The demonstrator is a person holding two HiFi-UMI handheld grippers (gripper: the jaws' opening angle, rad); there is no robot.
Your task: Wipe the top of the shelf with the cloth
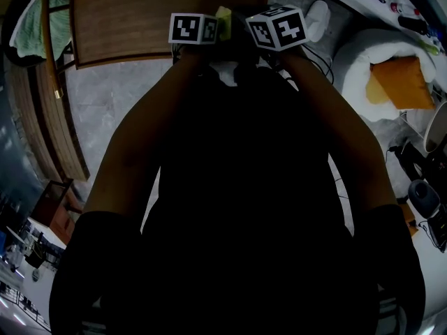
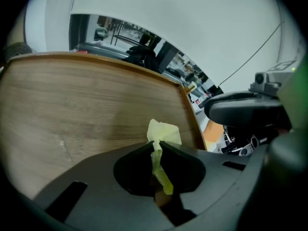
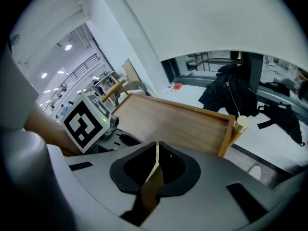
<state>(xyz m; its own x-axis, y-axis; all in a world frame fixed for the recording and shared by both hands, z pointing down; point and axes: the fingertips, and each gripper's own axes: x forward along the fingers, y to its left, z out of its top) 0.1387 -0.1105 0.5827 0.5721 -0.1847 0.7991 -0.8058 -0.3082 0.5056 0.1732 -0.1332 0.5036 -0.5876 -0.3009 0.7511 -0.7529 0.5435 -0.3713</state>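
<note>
Pinches limp, light cloth (image 2: 163, 131) by a bunched corner in left gripper (image 2: 156, 147), lower centre; likely crumples. Presses right gripper (image 3: 157, 149) together.

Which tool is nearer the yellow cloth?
Left. The left tool is shut on the cloth, above the wooden shelf top; the right tool is shut beside it, not touching the cloth.

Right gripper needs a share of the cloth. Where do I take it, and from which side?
I'd take the loose tuft of the cloth that sticks out past the shut left gripper; the rest is pinched thin between its jaws. Open the shut right gripper and come from the right, above the shelf top.
</note>
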